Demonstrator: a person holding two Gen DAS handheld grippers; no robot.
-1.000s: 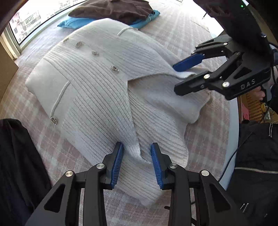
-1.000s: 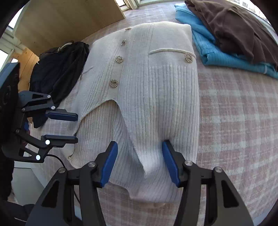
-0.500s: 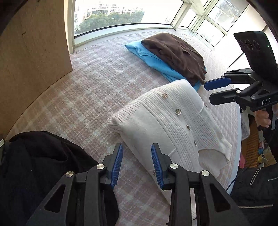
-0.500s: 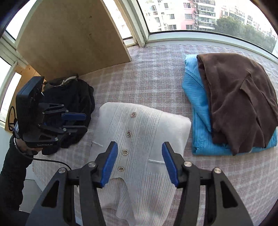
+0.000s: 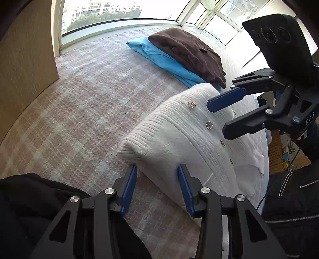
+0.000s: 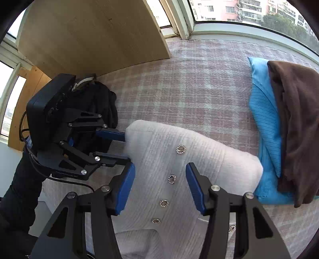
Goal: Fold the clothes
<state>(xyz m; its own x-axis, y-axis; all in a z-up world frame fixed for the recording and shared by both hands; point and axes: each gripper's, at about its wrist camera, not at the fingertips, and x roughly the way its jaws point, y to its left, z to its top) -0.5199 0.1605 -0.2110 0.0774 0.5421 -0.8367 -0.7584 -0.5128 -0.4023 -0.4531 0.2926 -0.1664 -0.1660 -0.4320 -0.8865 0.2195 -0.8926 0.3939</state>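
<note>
On the checked bed cover (image 5: 89, 103), a folded white cardigan (image 5: 179, 143) sits between the left gripper's (image 5: 157, 187) just-widened fingers; the right gripper's (image 6: 159, 185) fingers are apart above it.

Daylit bay windows (image 5: 111, 12); wooden panel (image 6: 89, 33); plaid bedcover (image 5: 89, 95).

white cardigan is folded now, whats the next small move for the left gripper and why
Probably close the left gripper on the cardigan's near corner. Its jaws, which have just been opening, straddle that folded edge without clearly pinching it, and the right gripper hovers open over the buttons.
</note>
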